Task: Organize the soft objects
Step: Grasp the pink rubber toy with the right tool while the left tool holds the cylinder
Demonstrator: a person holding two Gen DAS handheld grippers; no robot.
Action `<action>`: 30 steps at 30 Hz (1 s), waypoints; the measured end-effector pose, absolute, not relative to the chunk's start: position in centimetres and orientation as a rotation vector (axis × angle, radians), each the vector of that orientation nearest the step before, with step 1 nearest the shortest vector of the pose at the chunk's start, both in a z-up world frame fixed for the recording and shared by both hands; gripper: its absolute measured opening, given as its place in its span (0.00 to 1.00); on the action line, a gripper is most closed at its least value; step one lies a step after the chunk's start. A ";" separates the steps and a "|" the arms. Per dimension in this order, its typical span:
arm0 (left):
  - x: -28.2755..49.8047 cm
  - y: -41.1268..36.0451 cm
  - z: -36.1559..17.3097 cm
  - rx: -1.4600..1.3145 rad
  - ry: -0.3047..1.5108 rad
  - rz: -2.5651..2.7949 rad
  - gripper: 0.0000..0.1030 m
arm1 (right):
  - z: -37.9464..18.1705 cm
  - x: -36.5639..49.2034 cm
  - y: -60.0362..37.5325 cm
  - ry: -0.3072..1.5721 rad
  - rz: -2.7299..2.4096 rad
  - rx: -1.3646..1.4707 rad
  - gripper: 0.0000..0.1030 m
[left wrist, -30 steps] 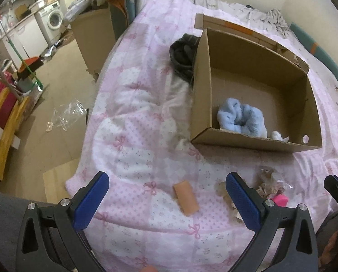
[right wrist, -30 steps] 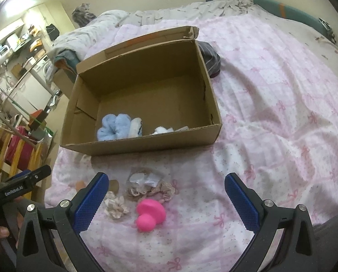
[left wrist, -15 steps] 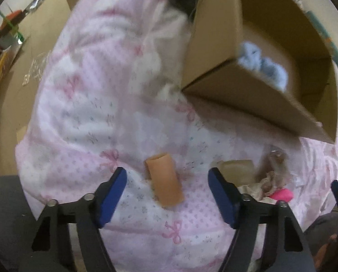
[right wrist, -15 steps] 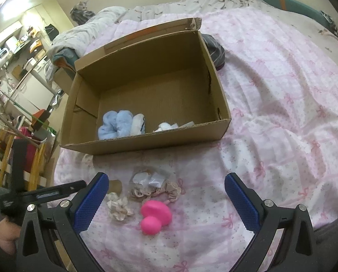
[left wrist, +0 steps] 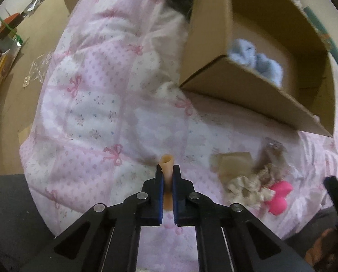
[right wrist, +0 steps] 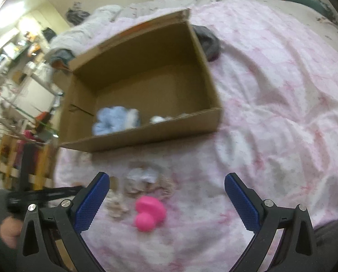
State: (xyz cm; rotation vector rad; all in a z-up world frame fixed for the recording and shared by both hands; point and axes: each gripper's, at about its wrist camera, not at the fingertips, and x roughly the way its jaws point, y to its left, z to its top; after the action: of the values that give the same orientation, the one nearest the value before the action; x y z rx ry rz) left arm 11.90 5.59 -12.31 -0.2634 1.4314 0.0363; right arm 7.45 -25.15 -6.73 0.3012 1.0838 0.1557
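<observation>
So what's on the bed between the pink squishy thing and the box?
In the right wrist view, a small pile of beige scrunchies lies on the quilt between the pink toy and the cardboard box.

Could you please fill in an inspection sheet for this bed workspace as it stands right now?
Surface: pink floral quilt, rumpled.
Job's things: open brown cardboard box holding a fluffy light-blue cloth; peach soft tube; bright pink rubbery lump, cream scrunchies and a tan square pad lying on the quilt.
Clutter: dark bundle behind the box.
Grippers: left gripper shut on the peach tube; right gripper open above the pink lump.
Cables: nothing seen.
Surroundings: blurred shelving, bare floor.
</observation>
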 end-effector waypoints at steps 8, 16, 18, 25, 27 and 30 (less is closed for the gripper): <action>10.1 4.8 -9.2 -0.176 1.326 0.015 0.06 | -10.0 7.7 -24.2 1.242 0.209 0.318 0.81; 10.5 3.3 -8.6 -0.175 1.304 -0.002 0.06 | -11.4 7.0 -20.6 1.307 0.302 0.195 0.81; 10.7 2.5 -9.1 -0.169 1.311 -0.006 0.06 | -11.8 7.0 -20.2 1.320 0.300 0.185 0.81; 10.7 1.9 -9.5 -0.166 1.325 -0.007 0.06 | -12.9 7.8 -19.1 1.351 0.309 0.181 0.81; 10.7 2.1 -9.3 -0.175 1.313 0.011 0.06 | -13.3 7.9 -18.3 1.354 0.320 0.162 0.81; 10.8 2.6 -9.4 -0.180 1.312 0.035 0.06 | -13.7 7.9 -17.4 1.357 0.312 0.112 0.81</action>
State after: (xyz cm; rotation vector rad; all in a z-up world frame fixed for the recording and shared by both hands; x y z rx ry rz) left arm 10.82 2.60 -9.42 -0.1799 1.3122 0.0347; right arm 7.86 -17.44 -13.74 0.1116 1.3569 0.3119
